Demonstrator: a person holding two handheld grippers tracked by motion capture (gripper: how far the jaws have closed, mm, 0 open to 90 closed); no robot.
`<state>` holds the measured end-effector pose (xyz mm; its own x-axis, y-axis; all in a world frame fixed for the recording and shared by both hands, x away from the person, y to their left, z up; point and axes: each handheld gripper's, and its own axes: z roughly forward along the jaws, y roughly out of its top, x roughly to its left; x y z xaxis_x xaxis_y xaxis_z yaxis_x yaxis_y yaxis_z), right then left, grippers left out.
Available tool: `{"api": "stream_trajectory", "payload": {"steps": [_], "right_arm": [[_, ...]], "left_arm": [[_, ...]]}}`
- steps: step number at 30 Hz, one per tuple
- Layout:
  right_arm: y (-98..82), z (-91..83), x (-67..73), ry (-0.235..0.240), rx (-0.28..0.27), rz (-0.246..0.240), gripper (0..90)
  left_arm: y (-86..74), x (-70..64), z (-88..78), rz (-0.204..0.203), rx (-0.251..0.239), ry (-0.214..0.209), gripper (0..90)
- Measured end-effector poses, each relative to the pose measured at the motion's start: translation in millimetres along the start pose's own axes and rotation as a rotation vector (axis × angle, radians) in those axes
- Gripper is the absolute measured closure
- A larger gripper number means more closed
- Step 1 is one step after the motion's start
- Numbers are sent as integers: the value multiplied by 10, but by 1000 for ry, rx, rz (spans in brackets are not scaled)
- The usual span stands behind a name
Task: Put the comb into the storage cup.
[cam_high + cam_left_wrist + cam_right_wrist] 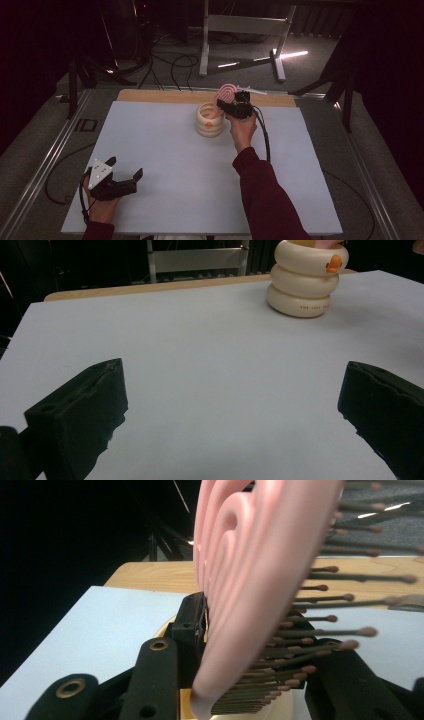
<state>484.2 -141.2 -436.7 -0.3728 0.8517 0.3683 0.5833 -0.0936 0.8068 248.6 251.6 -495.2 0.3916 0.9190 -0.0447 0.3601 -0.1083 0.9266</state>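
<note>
Right tool grips a pink hairbrush by its head, the pads clamped on it, bristles sticking out to one side. It holds the brush tilted over the mouth of a cream ringed holder with a duck face, which stands at twelve o'clock on the white worktop, its lower end at the holder's rim. Left tool rests at seven o'clock, well apart, jaws wide open and empty.

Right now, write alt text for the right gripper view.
The right gripper is shut on a pink hairbrush, held upright just above the cream holder, its brown-tipped bristles pointing right. Behind lie the pale blue mat and a wooden table edge.
</note>
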Motion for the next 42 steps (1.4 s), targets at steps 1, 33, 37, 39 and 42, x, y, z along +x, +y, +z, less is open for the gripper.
{"api": "stream_trajectory", "payload": {"steps": [1, 33, 37, 39, 42], "right_arm": [[-2, -3, -12, -3, 0, -1, 622], [-3, -105, -141, -10, 36, -73, 319], [-10, -109, -129, -15, 54, -121, 203], [-16, -107, -133, -9, 65, -135, 172], [-22, -121, -141, -9, 67, -142, 133]], "left_arm": [[0, 0, -1, 0, 0, 0, 1], [-5, -10, 9, 2, 1, 1, 1], [-5, -11, 12, 4, 4, 1, 1], [-5, -12, 12, 5, 5, 1, 1], [-5, -11, 12, 3, 3, 1, 1]]}}
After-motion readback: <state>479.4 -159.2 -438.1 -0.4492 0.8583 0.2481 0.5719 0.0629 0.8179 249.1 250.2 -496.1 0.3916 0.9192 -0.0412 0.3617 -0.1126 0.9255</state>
